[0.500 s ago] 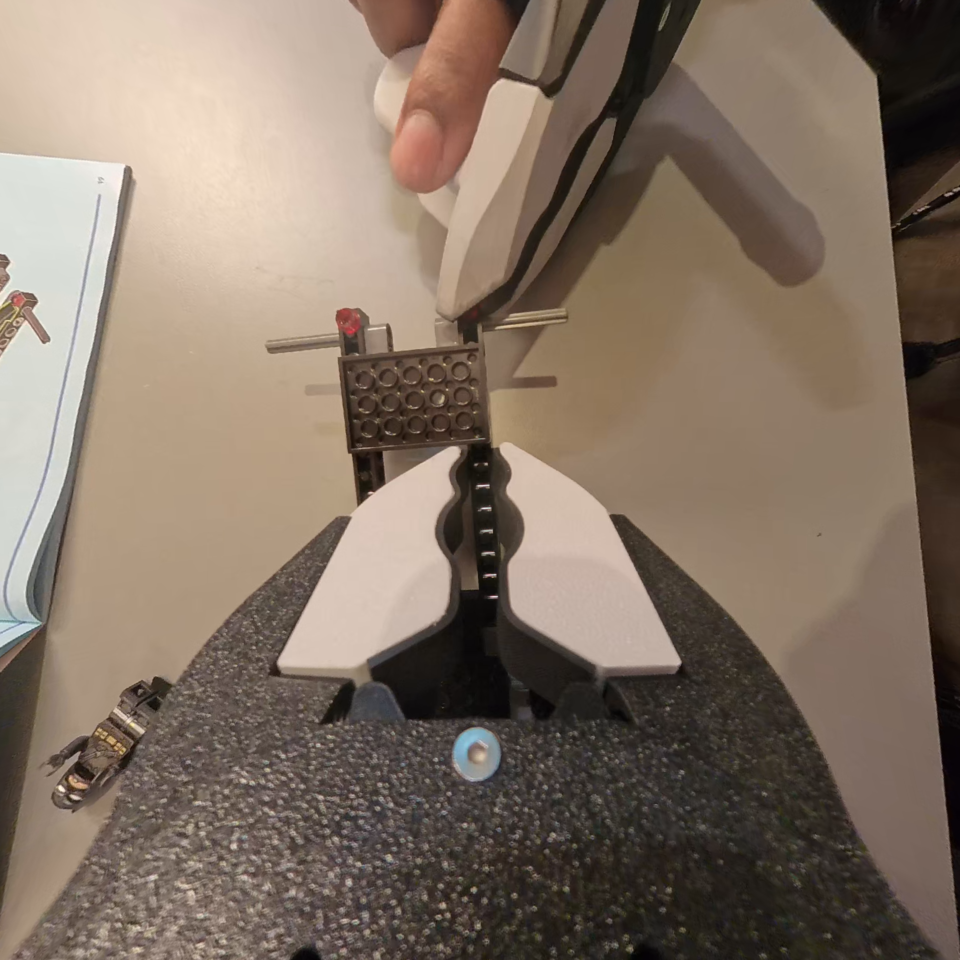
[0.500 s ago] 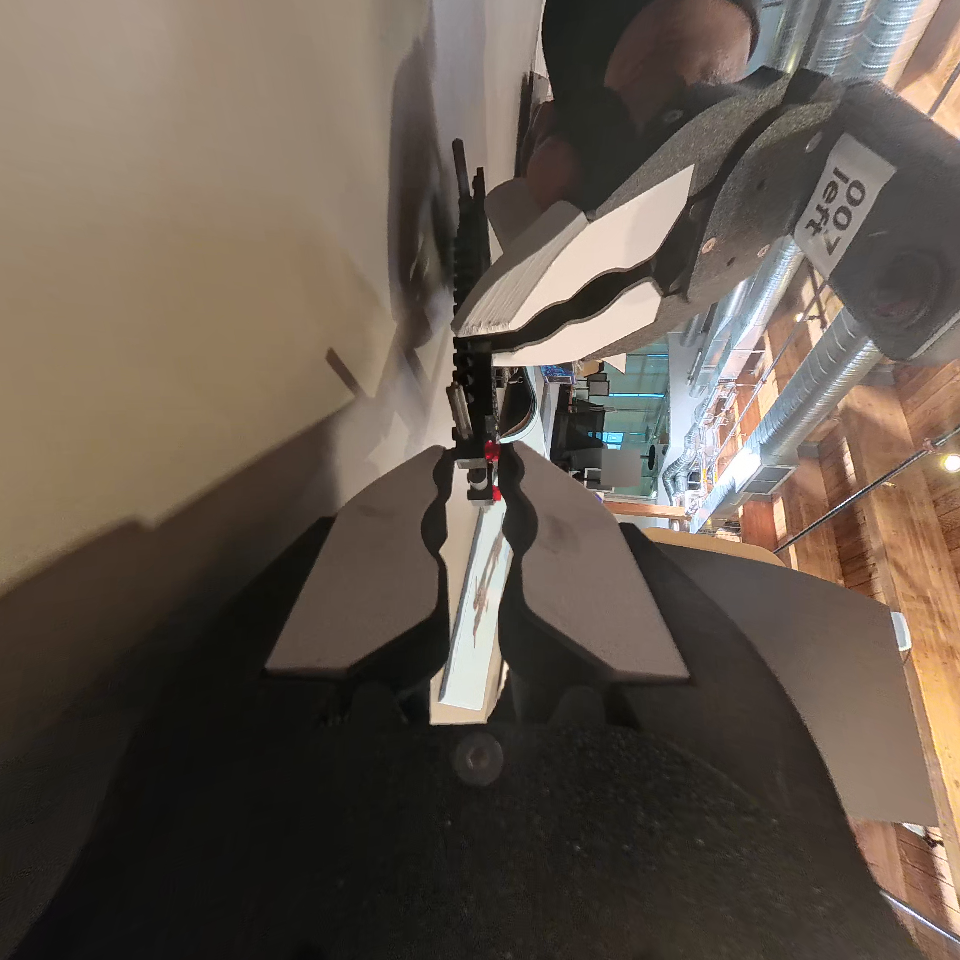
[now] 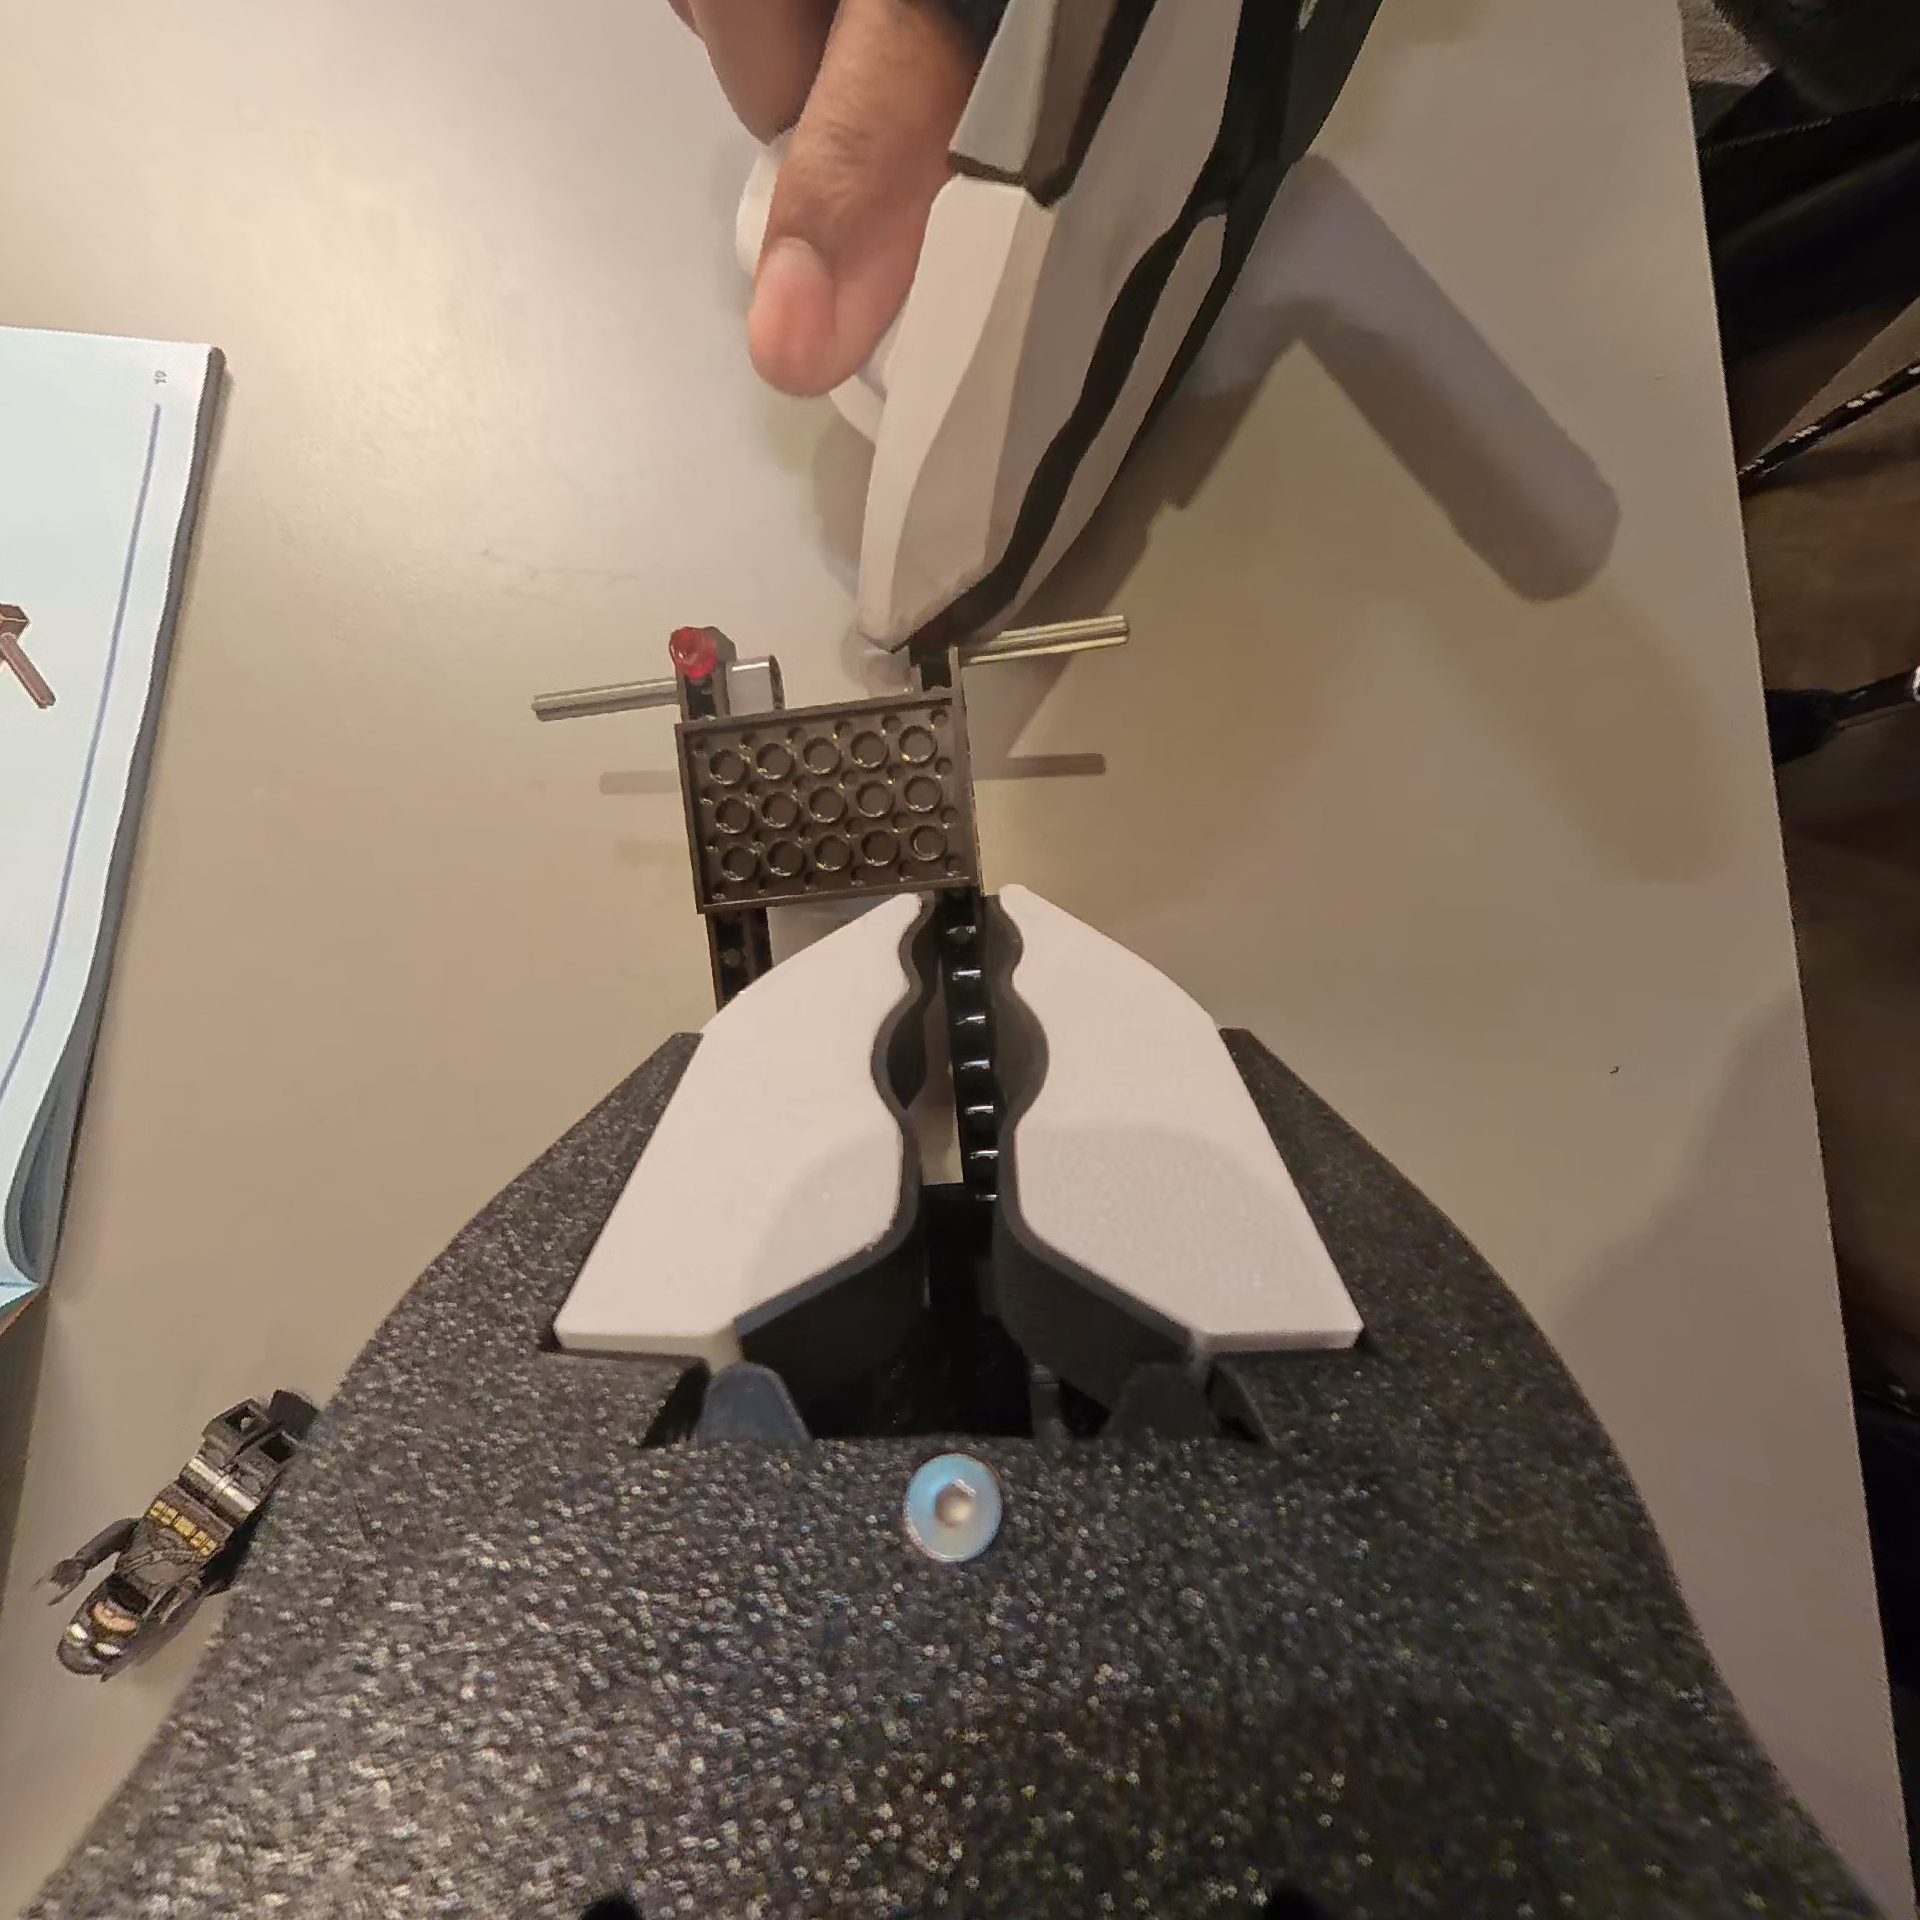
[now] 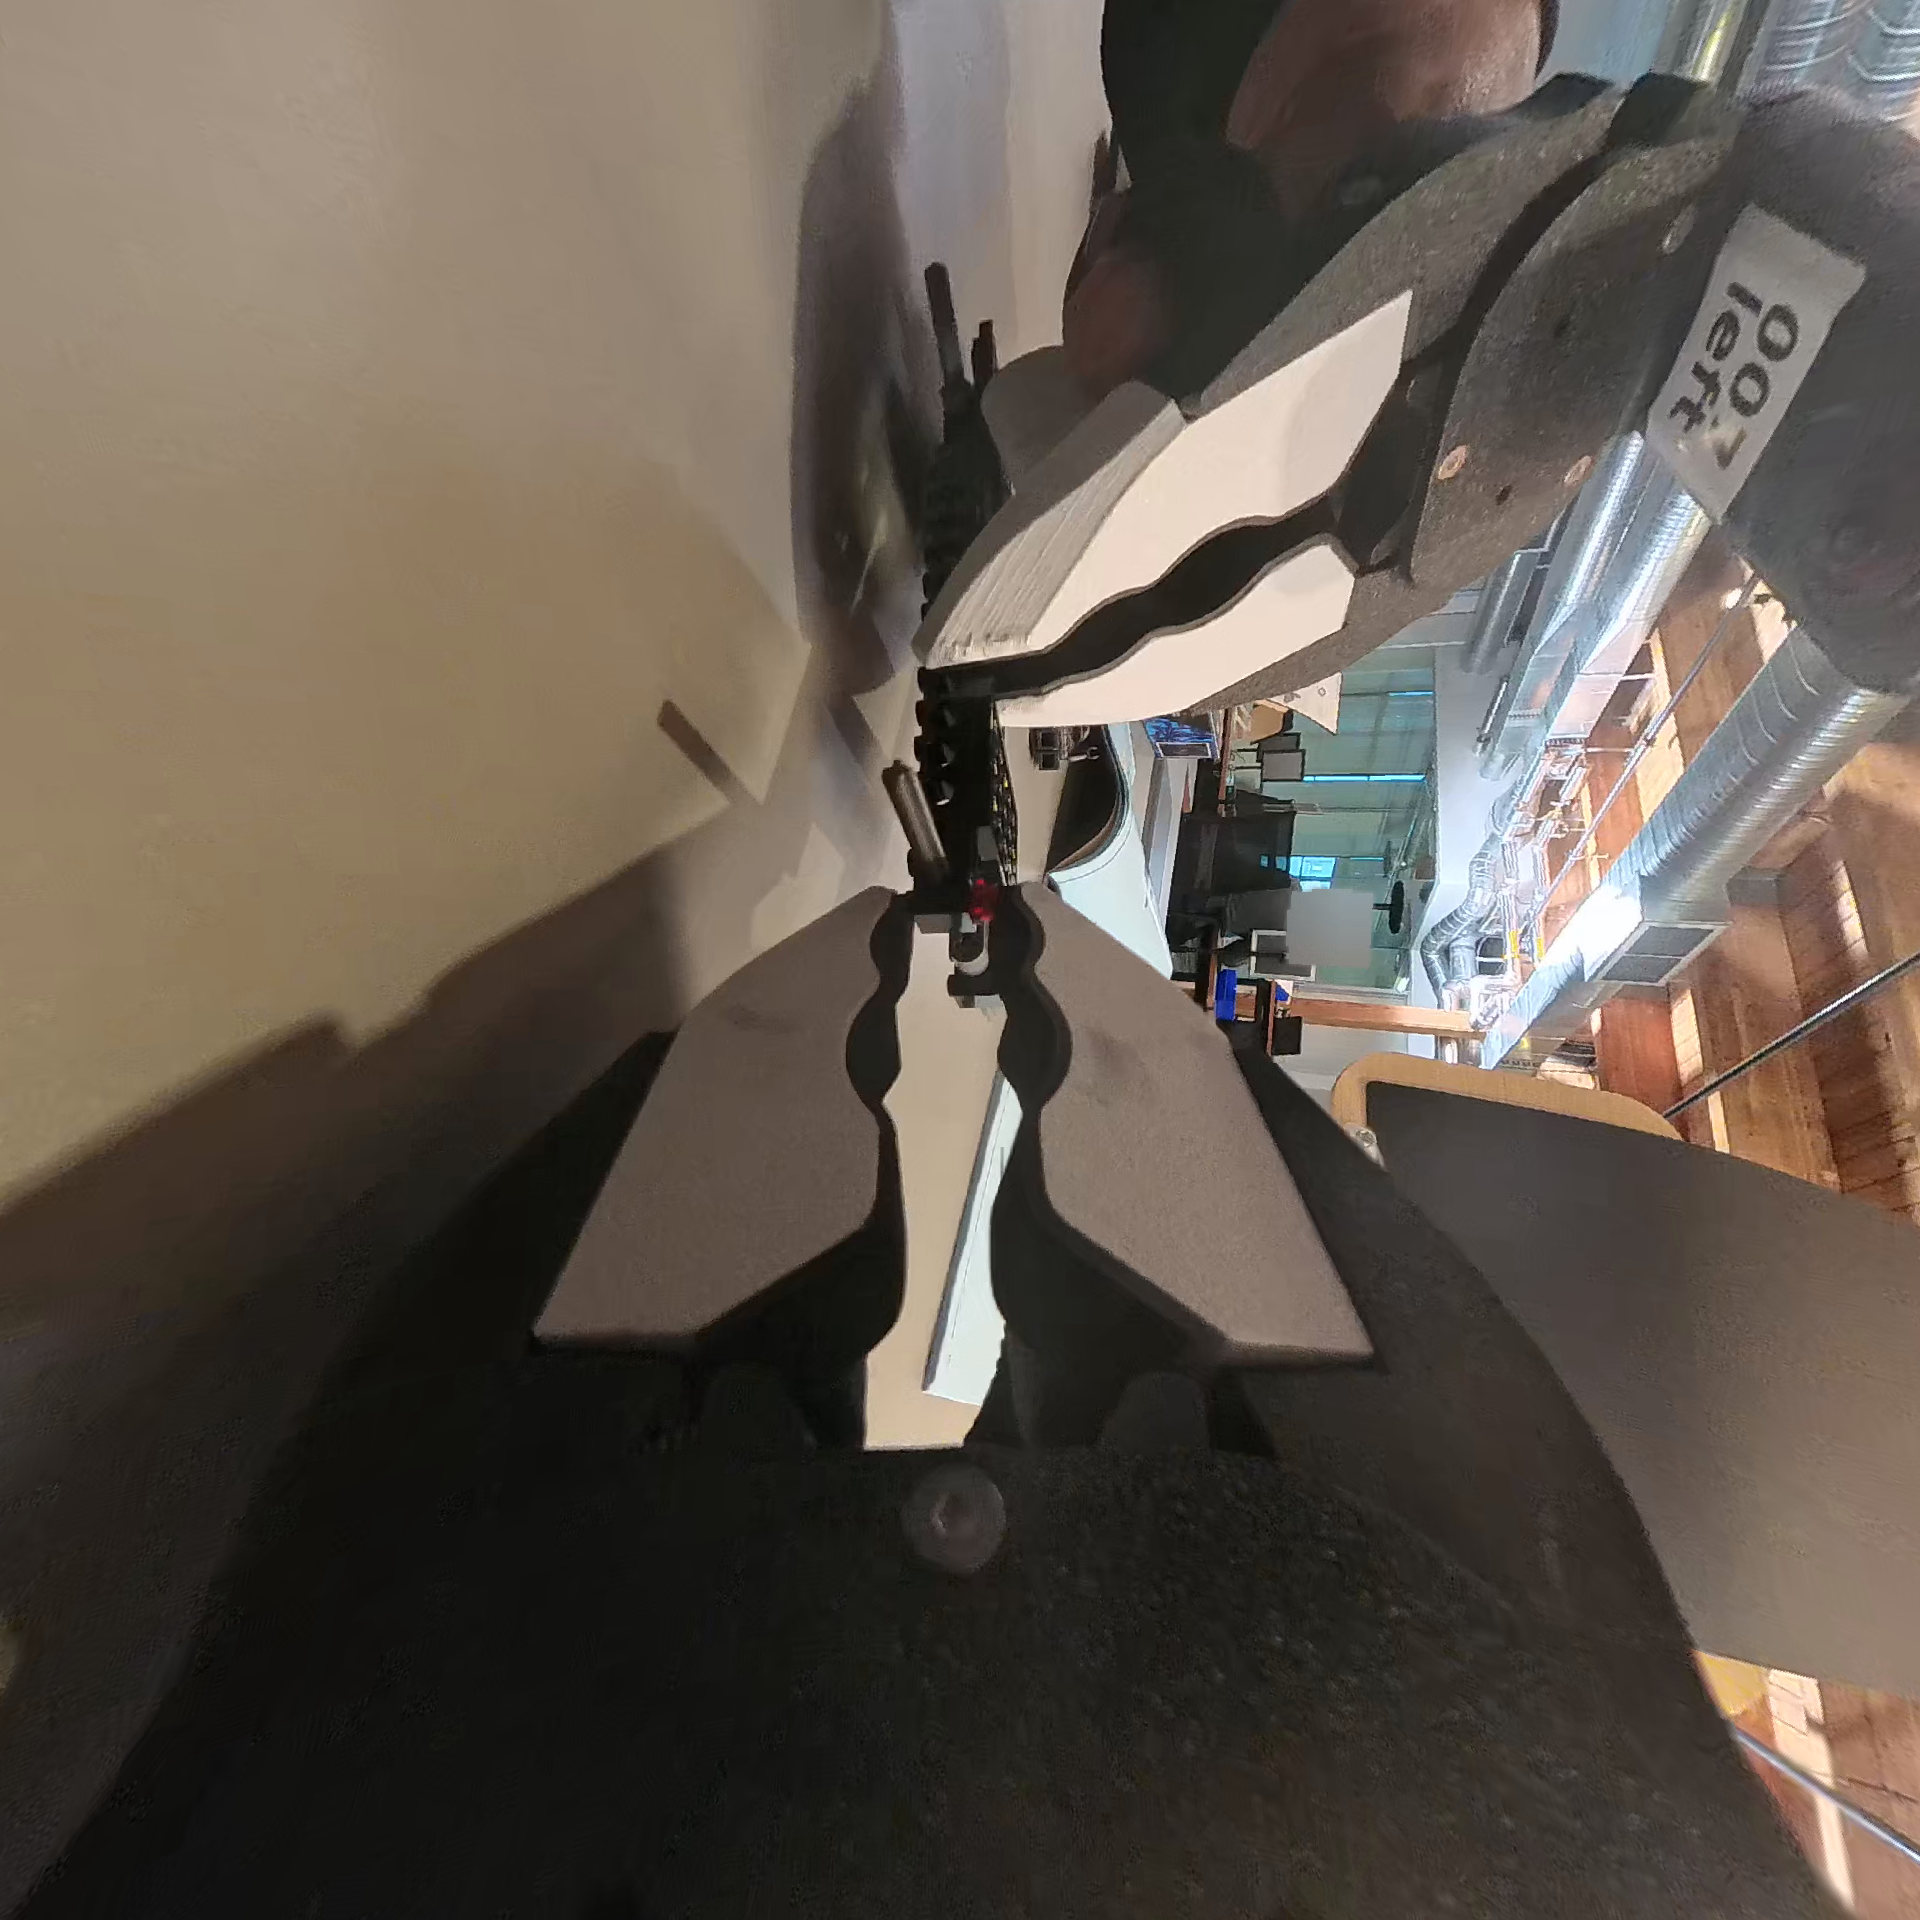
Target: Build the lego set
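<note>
The tabletop [image 3: 416, 520] is a smooth, pale beige slab with a straight edge on the right, beyond which only dark, indistinct shapes show. On it at the left lies an open pale-blue instruction booklet [image 3: 94, 727], and near the lower left a small black toy figure [image 3: 156, 1548] lies on its side.

Above the surface the left hand-held gripper [image 3: 961, 914] is narrowed onto a black studded beam [image 3: 971, 1039] of a dark brick-built model [image 3: 826, 805]; both white fingers press against the beam. The model carries a dark grey plate seen from its underside, a grey axle [image 3: 1049, 639] sticking out at each side, and a small red stud [image 3: 694, 649] at its far left corner.

The right hand-held gripper [image 4: 961, 914] comes in from the far side, a person's finger [image 3: 831, 208] on its handle. Its fingers are narrowed around the model's far end by the red stud, but blur hides whether both pads truly press on it.

The right wrist view is tipped sideways — the tabletop runs up the left side of the frame. Beyond it lies a large open room: wood-panelled ceiling [image 4: 1766, 987], silver ventilation ducts [image 4: 1714, 779], glass partitions, desks, and a dark chair back [image 4: 1610, 1299] with a pale wooden rim close by.
</note>
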Tool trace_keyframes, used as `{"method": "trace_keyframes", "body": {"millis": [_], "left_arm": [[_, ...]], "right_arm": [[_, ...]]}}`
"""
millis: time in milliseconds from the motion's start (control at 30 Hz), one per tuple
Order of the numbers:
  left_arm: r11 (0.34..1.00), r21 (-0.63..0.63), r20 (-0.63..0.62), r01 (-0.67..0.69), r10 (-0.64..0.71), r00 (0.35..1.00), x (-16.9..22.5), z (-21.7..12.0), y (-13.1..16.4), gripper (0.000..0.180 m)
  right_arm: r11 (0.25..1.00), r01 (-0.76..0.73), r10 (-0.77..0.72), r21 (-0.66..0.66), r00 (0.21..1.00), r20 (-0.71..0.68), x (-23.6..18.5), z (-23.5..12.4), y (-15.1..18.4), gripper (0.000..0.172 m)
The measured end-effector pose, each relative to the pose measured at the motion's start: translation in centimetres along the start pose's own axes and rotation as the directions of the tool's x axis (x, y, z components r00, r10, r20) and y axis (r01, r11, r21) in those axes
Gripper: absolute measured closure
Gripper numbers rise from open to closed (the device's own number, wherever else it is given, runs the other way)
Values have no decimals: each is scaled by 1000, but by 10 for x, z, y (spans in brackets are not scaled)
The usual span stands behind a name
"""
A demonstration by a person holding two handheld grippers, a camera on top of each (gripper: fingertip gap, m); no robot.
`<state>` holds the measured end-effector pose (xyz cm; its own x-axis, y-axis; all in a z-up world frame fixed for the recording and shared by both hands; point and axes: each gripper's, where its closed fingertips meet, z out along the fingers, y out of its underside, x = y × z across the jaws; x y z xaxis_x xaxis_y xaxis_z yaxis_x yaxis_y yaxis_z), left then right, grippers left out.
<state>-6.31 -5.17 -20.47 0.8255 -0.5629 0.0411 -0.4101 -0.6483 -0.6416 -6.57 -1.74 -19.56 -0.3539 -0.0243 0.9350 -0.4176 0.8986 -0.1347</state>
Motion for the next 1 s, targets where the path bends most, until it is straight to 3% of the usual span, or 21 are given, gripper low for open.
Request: {"method": "trace_keyframes", "body": {"millis": [400, 567, 1000], "left_arm": [[999, 15, -2, 40, -40, 999, -5, 0, 1, 173], [999, 16, -4, 49, -49, 999, -6, 0, 3, 173], [999, 26, -1, 46, -46, 999, -7, 2, 1, 173]], "right_arm": [[999, 23, -25, -38, 998, -50, 2, 0, 2, 156], [999, 35, -38, -41, 996, -84, 6, -2, 1, 148], [997, 47, -50, -67, 998, -45, 1, -3, 1, 157]]}}
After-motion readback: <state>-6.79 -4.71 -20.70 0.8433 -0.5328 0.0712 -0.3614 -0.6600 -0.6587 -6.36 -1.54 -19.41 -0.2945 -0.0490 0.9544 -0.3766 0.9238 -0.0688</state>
